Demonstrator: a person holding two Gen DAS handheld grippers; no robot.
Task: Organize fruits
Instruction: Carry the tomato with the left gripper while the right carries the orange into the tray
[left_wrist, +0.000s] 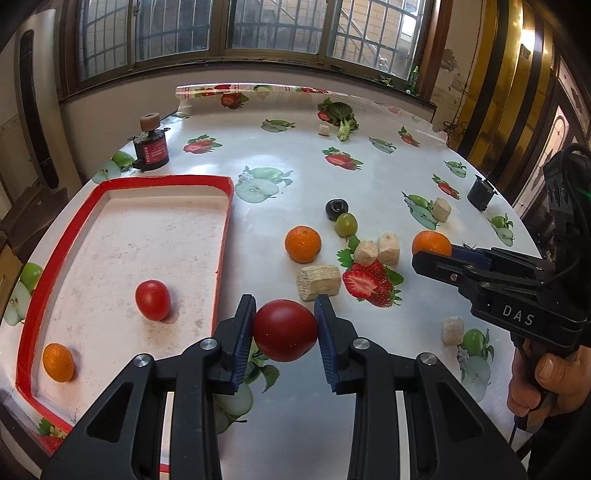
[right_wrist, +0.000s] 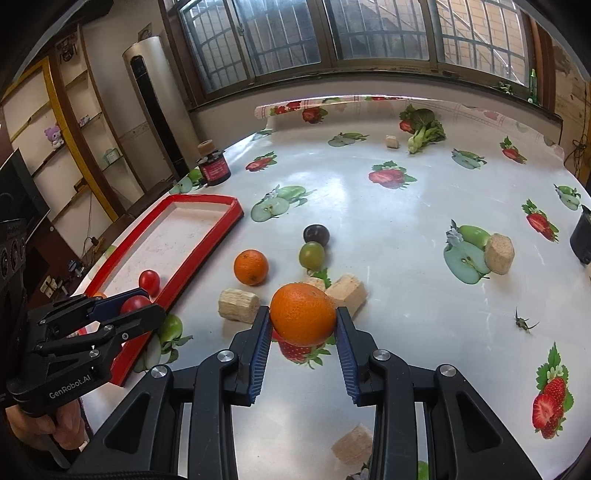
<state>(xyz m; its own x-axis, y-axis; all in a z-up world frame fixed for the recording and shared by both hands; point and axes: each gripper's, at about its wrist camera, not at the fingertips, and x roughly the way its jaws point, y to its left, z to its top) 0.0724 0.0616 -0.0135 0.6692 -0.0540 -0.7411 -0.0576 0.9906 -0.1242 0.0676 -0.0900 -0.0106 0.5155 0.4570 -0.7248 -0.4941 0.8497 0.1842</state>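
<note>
Carrying step, judged from both loads being up off the table (left_wrist: 332, 177). Left gripper (left_wrist: 284, 325) squeezed tight on a red tomato (left_wrist: 285, 330), just beside the long right edge of the red tray (left_wrist: 221, 236). Right gripper (right_wrist: 303, 325) clamped on an orange (right_wrist: 303, 314), near the table's middle. Already in the tray: one tomato (left_wrist: 152, 300) and one small orange (left_wrist: 58, 362). Next, probably: over the tray rim, down low, then let go gently, clear of the fruit inside.
</note>
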